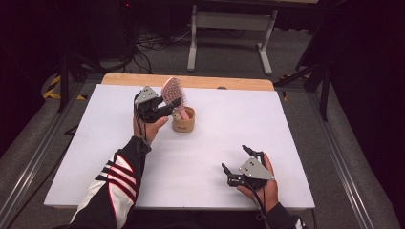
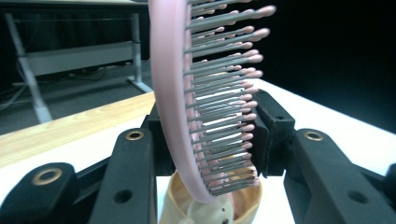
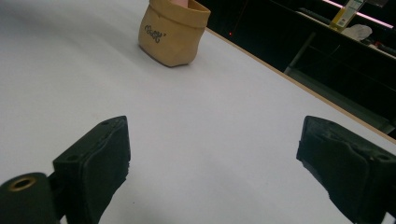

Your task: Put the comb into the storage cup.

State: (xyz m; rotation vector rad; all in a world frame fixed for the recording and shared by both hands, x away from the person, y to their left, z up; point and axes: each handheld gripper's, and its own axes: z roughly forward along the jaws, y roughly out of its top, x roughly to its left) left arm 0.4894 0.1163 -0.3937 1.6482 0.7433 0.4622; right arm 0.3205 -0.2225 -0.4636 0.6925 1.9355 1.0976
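Left gripper: jaws closed on the pink hairbrush, one pad against its back and the other against the bristle tips, as the left gripper view confirms. The brush stands nearly upright, its lower end inside the tan pouch. The pouch sits on the white table in its far half, left of centre, well in from every edge; it is seen again, upright, in the right gripper view.

Right gripper: jaws spread wide, nothing between them, held low near the table's near edge on the right side, well apart from the pouch.

Clearance: bare white surface lies between the two grippers and to the right of the pouch. A wooden strip borders the far edge just behind the brush.
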